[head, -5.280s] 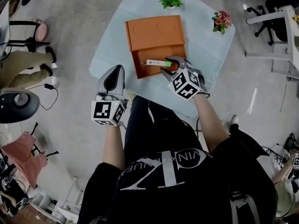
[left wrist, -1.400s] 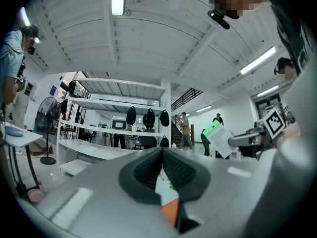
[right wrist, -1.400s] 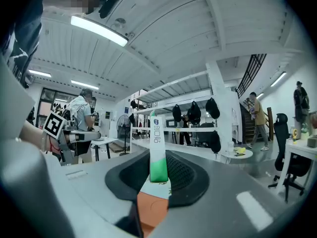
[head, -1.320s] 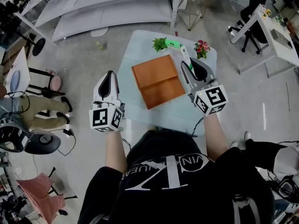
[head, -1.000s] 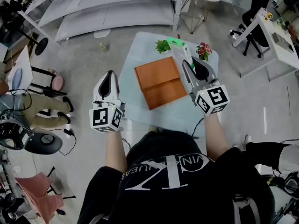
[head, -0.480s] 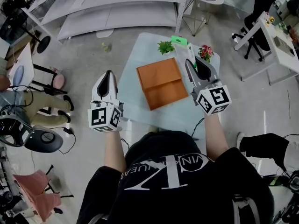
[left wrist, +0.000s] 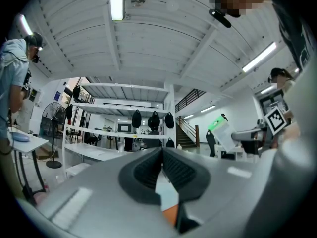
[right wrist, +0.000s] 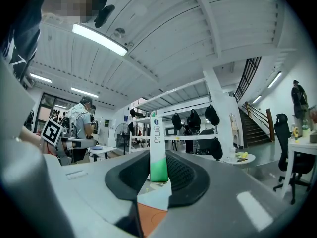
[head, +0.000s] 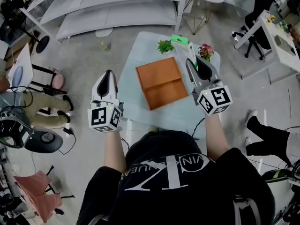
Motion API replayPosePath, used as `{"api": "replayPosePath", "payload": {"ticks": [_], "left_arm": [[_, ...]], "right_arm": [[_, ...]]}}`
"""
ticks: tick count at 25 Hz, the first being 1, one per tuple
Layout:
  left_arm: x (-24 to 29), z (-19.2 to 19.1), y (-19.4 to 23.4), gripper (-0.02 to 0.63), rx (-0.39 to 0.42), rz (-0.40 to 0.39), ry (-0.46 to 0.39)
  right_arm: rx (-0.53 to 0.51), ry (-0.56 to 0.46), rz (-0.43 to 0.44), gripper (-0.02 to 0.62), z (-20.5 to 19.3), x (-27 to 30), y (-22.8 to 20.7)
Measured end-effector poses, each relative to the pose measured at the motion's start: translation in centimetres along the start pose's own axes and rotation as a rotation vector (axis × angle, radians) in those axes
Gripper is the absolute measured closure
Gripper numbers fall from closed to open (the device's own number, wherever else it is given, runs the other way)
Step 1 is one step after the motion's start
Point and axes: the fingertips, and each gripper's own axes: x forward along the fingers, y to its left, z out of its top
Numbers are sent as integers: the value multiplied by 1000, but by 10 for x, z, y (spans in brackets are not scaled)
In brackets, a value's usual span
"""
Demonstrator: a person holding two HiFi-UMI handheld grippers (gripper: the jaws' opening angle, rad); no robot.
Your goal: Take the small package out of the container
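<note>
The orange container (head: 158, 81) lies open on the pale blue table (head: 132, 102), with nothing showing inside it. My right gripper (head: 191, 61) is lifted above the table's right side, shut on the small package (head: 183, 47), a white sachet with a green end that points away from me. In the right gripper view the small package (right wrist: 158, 148) stands upright between the pads of my right gripper (right wrist: 159, 176). My left gripper (head: 107, 75) hangs left of the table, off its edge. Its jaws (left wrist: 162, 155) are shut on nothing. The left gripper view also catches the small package (left wrist: 222, 134) off to the right.
A green potted plant (head: 165, 46) and a pink-flowered pot (head: 205, 51) stand at the table's far edge. Long white shelving (head: 112, 8) lies beyond the table. There is a desk with an office chair (head: 257, 11) at the right and a seated person (head: 42, 111) at the left.
Five seconds ago my right gripper held the package low inside the container; now it holds it up above the table's right side. Over the last second both grippers barely moved.
</note>
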Motion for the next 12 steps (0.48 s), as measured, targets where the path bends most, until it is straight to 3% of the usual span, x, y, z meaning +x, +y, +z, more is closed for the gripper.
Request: {"api": "replayPosePath", "payload": {"ticks": [12], "left_arm": [[-2,-4,0,606,-3,6,5]], "right_arm": [[5,-11,5,497,-1,-1,0]]}}
